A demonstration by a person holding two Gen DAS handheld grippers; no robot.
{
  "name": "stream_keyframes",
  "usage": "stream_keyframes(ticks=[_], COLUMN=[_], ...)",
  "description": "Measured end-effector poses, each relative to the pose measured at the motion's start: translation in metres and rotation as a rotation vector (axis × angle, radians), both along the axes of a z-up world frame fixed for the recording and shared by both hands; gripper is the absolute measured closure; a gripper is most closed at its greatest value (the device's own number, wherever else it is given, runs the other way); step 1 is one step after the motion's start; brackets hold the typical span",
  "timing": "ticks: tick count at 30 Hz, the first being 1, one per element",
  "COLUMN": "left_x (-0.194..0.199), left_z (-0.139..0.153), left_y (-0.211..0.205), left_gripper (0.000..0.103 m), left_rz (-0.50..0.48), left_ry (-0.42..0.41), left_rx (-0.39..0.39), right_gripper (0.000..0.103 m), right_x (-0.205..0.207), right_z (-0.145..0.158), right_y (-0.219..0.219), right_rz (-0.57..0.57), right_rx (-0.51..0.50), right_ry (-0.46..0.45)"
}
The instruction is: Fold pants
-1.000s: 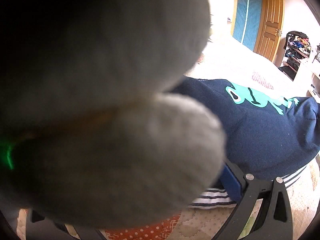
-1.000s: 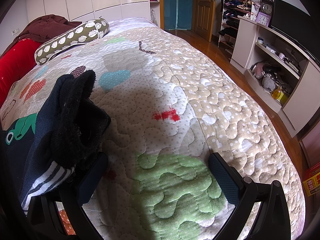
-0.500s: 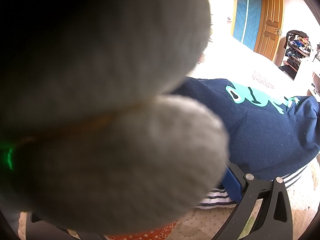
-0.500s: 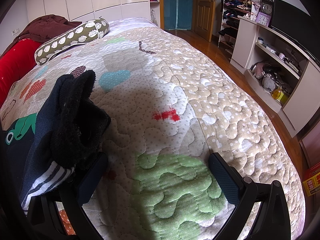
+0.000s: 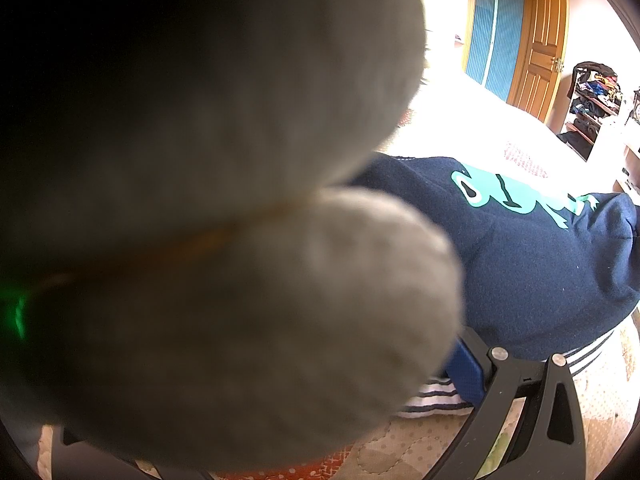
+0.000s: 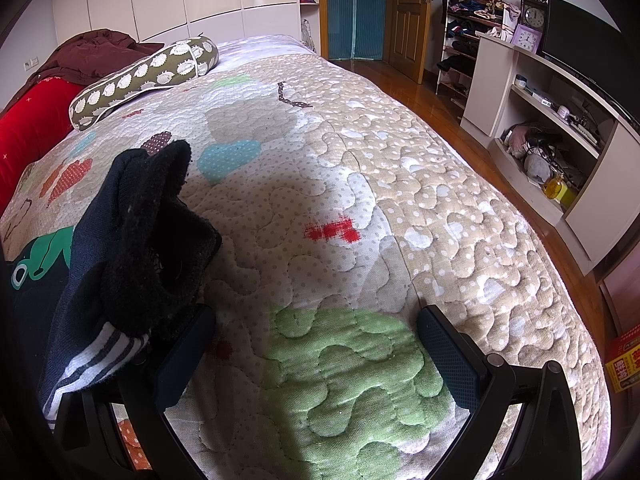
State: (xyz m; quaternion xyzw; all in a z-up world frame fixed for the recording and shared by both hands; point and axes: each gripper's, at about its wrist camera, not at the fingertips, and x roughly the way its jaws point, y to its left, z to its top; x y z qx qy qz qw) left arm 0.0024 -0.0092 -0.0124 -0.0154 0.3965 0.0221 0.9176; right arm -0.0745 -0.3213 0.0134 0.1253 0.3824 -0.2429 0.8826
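Navy pants (image 5: pixel 540 256) with a green print and striped cuff lie bunched on the bed.

navy pants (image 5: pixel 532 264), green print; beige patchwork quilt (image 6: pixel 420 184).

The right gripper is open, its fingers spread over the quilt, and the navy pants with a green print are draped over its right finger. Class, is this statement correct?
One detail is wrong. The right wrist view shows the navy pants draped over the left finger, not the right one. The right gripper is indeed open, its fingers spread over the quilt, and the right finger is bare.
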Motion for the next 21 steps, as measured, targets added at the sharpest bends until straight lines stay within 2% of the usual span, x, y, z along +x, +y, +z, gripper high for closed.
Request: stream_keyframes(ticks=[4,13,16,21], left_x=[-0.003,-0.003,-0.014,-0.011], left_z=[0.001,-0.002,0.001,0.001], left_y=[0.001,-0.008,0.001,0.004], left_gripper=[0.0,0.0,0.0,0.0], left_rz=[-0.001,0.0,0.001,0.001], left_ry=[-0.011,-0.012,-0.013,-0.012], left_rx=[-0.017,0.0,-0.002,-0.003], right_gripper=[0.0,0.0,0.0,0.0], right_x=[0.0,0.0,0.0,0.0], right_z=[0.0,0.0,0.0,0.0], right_y=[0.0,0.0,0.0,-0.001], right_rz=[0.0,0.0,0.0,0.0], right_rx=[0.0,0.0,0.0,0.0], right_ry=[0.0,0.0,0.001,0.0])
